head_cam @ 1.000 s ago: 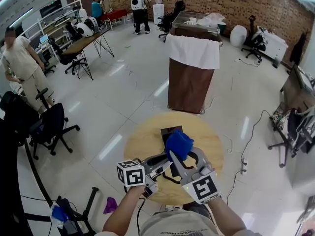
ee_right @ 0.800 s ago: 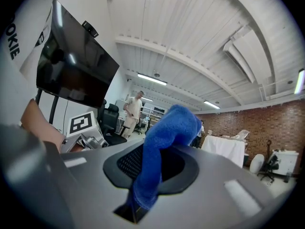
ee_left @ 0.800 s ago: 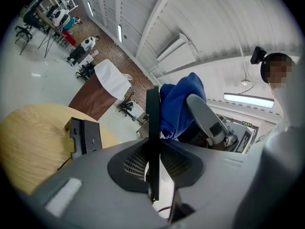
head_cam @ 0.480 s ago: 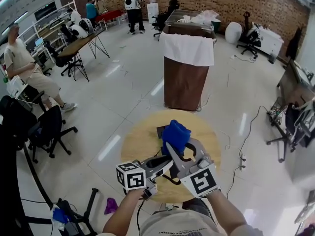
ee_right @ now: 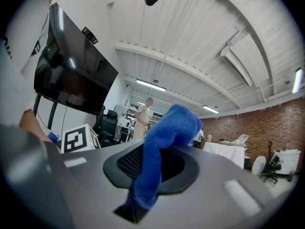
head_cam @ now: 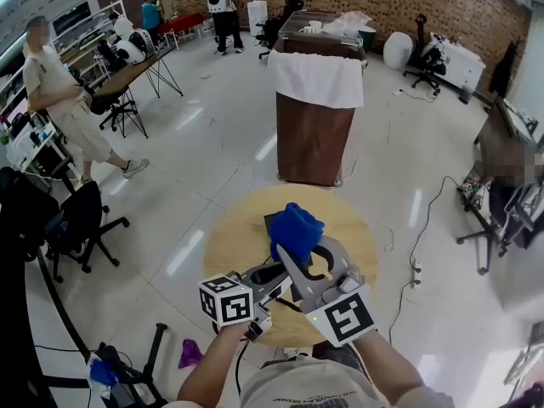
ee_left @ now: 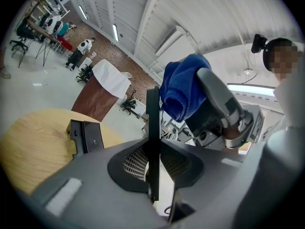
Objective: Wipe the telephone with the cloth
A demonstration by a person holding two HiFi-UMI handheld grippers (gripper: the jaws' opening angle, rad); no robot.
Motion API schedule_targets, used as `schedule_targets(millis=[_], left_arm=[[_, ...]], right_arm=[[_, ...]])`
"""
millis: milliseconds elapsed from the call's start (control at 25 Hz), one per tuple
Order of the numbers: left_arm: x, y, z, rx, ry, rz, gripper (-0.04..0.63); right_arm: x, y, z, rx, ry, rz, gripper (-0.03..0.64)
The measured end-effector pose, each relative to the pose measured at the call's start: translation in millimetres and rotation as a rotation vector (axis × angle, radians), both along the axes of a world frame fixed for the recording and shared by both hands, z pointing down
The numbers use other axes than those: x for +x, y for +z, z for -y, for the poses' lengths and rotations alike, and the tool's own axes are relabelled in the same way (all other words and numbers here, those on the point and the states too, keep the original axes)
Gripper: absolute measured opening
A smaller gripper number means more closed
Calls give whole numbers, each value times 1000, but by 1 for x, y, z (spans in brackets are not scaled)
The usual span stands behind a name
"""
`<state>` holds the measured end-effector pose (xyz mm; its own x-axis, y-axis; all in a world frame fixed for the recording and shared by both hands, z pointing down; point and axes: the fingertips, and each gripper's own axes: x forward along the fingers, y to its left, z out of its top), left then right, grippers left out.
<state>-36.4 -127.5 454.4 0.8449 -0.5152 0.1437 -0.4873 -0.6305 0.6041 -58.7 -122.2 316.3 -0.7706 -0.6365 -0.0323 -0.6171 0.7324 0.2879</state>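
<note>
The telephone [ee_left: 86, 136] lies flat on the round tabletop [head_cam: 242, 246], toward its far edge. Above it the right gripper [head_cam: 293, 249] is clamped on the blue cloth [head_cam: 296, 226], clear of the surface. The left gripper [head_cam: 287, 272] is closed on a thin black piece [ee_left: 152, 118], seen edge-on, identity unclear

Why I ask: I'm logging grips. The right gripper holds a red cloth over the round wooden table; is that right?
No: the cloth in the right gripper is blue, not red, as the right gripper view shows. It is held over the round wooden table.
</note>
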Motion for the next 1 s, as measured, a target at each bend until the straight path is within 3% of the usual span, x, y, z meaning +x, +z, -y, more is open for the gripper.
schedule_targets(millis=[160,520,1000], left_arm=[[6,0,4,28,-14,60,63],[5,-4,8,76,-42,109,63],[3,-1,-2,116,-24,150,63]], right_arm=[[-16,0,-13,-38,-52,22,64],[-33,23,-19,-97,-74,3,64],[-39,9,-5,-61,-76,16,64]])
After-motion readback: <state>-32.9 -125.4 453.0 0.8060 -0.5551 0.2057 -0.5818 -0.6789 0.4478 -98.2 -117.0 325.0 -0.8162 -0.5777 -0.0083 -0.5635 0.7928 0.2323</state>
